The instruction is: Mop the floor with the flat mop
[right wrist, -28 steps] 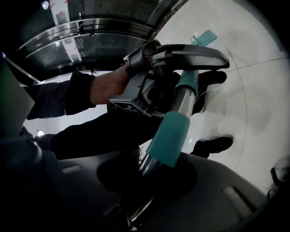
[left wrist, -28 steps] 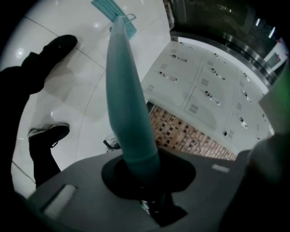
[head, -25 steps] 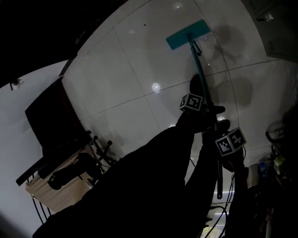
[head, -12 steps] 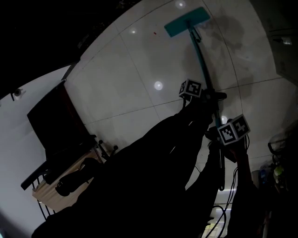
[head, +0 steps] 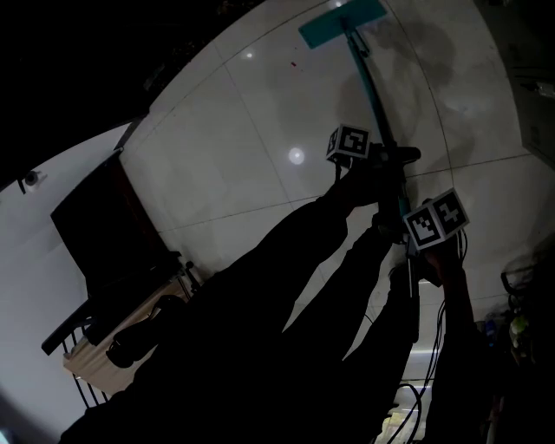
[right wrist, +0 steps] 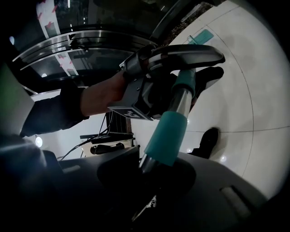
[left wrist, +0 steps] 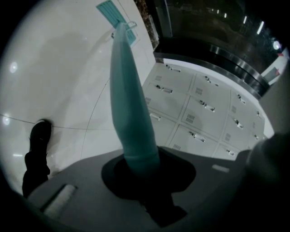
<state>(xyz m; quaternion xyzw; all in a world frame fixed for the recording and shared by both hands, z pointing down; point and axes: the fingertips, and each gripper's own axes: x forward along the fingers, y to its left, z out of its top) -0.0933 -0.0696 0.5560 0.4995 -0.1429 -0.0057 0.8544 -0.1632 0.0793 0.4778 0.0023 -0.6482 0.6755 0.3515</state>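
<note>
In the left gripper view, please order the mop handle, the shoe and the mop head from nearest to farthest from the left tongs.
1. The mop handle: gripped between the left tongs.
2. The shoe: at the left edge.
3. The mop head: at the handle's far end, top.

The floor (head: 260,113) is gleaming as glossy pale tile, throwing back small round lights near the centre of the head view. The mop head (head: 342,22), at that view's top edge, is looking matt teal. The mop handle (left wrist: 131,113) is showing a smooth, satin teal plastic sleeve, and in the right gripper view a bare stretch is shining like metal tube. The left gripper (left wrist: 136,170) and right gripper (right wrist: 152,174) are presenting matt grey plastic shells. At lower left of the head view a board (head: 91,360) is looking like pale raw wood. The lockers (left wrist: 204,108) are appearing as smooth pale panels.
</note>
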